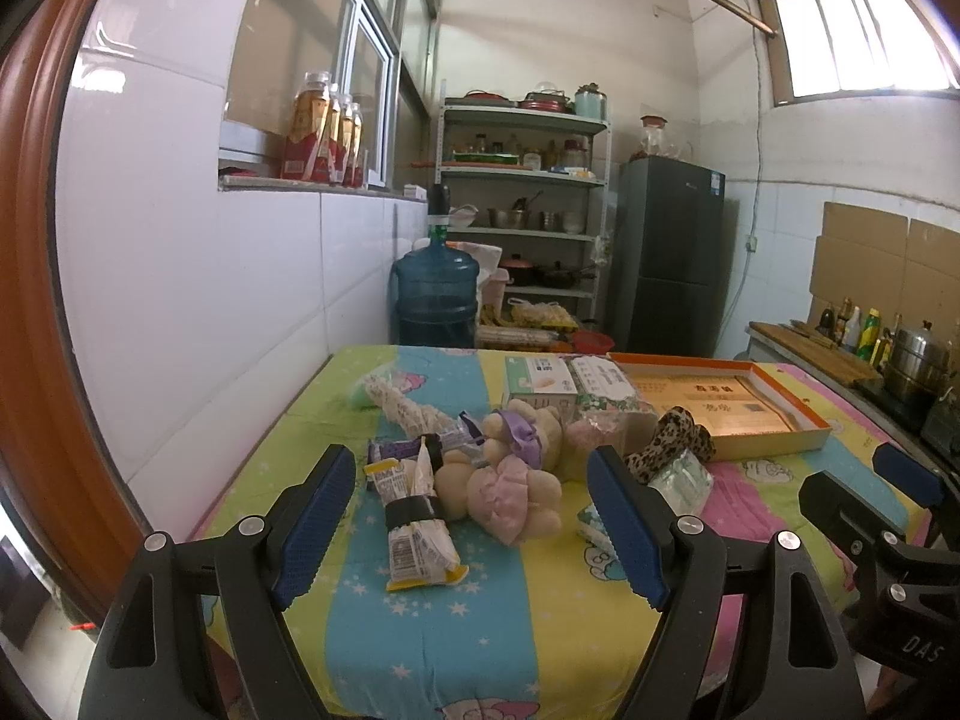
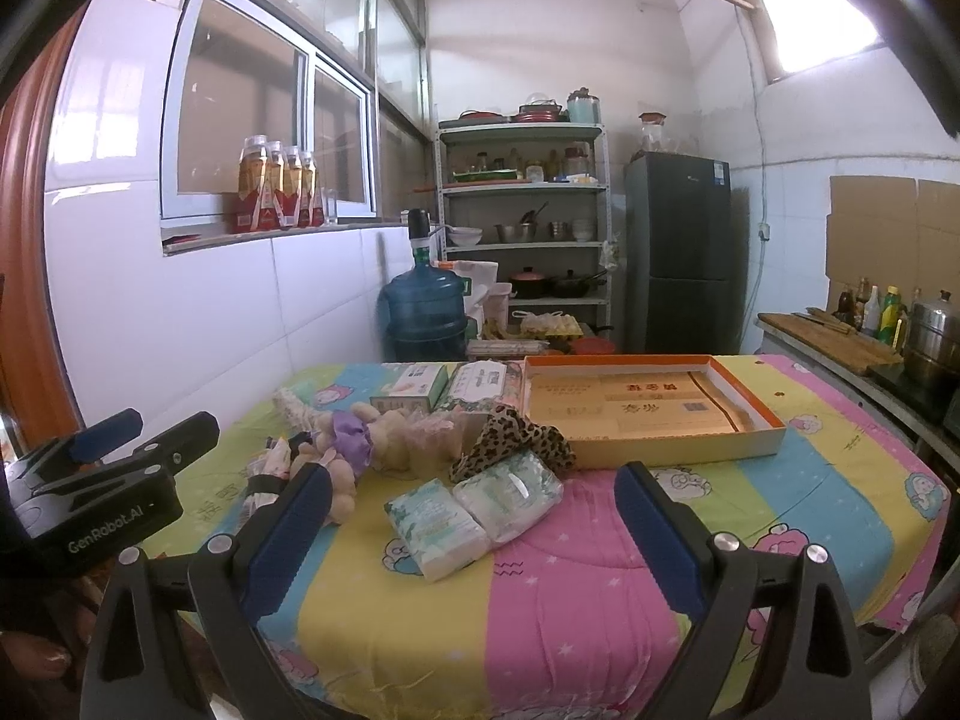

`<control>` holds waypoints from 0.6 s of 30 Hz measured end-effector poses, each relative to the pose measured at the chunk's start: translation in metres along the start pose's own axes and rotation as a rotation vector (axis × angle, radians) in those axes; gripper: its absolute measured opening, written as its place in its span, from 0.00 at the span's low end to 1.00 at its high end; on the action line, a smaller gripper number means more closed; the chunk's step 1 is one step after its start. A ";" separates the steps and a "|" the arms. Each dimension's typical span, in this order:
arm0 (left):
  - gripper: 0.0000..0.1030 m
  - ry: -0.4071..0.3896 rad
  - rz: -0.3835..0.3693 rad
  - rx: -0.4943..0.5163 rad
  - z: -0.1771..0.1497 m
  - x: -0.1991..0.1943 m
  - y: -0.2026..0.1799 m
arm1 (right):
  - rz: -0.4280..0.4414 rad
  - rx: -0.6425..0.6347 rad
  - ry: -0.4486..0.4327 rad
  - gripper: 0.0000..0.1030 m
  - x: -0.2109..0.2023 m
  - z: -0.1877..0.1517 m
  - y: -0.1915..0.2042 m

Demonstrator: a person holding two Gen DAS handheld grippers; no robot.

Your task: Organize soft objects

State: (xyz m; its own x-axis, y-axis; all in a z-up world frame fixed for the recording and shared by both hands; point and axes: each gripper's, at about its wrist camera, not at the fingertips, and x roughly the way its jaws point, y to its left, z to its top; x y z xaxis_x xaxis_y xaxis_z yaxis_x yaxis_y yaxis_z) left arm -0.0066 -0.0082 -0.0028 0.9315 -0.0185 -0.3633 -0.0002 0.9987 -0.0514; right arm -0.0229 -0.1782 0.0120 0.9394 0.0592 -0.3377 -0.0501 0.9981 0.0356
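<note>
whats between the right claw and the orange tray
Two soft tissue packs on the quilt, with the leopard-print piece behind them, just before the orange tray; the right wrist view shows it.

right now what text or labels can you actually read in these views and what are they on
"GenRobot.AI": side of the left gripper, seen from the right wrist.
"DAS": partial letters on the right gripper body, seen from the left wrist.
Print in the orange-rimmed box, on the tissue boxes and snack packets: too blurred to read.

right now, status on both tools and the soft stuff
Left tool open, empty. Right tool open, empty. Plush bear and tissue packs loose on table; box tray empty.
</note>
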 end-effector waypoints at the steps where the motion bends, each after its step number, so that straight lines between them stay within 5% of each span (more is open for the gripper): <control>1: 0.79 0.000 0.000 0.000 0.000 0.000 0.000 | -0.002 0.000 0.000 0.93 0.000 0.000 0.000; 18: 0.79 0.002 0.000 0.000 -0.001 0.001 -0.001 | 0.000 0.003 0.005 0.93 0.000 -0.001 0.001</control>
State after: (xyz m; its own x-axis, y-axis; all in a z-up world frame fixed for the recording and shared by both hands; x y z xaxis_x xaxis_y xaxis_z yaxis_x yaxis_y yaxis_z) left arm -0.0063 -0.0094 -0.0041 0.9308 -0.0191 -0.3650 0.0004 0.9987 -0.0511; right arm -0.0228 -0.1775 0.0112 0.9378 0.0597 -0.3420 -0.0494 0.9980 0.0388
